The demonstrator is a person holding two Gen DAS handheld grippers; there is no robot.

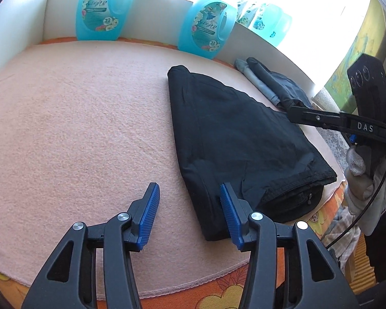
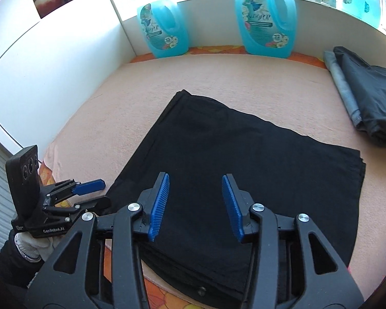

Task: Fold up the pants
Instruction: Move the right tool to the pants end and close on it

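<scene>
The black pants (image 1: 234,139) lie folded into a flat block on the pink blanket (image 1: 77,128). They also show in the right wrist view (image 2: 244,164), filling the middle. My left gripper (image 1: 190,206) is open and empty, hovering just over the pants' near left edge. My right gripper (image 2: 195,200) is open and empty above the pants' near edge. The left gripper also shows at the left of the right wrist view (image 2: 95,193), open beside the pants' corner. The right gripper body (image 1: 347,123) reaches in from the right.
Blue detergent jugs (image 1: 100,7) (image 1: 208,25) stand along the white back wall. A dark folded garment (image 2: 368,97) and a grey roll (image 2: 342,87) lie at the far right. An orange flowered cover (image 1: 218,298) shows past the blanket's near edge.
</scene>
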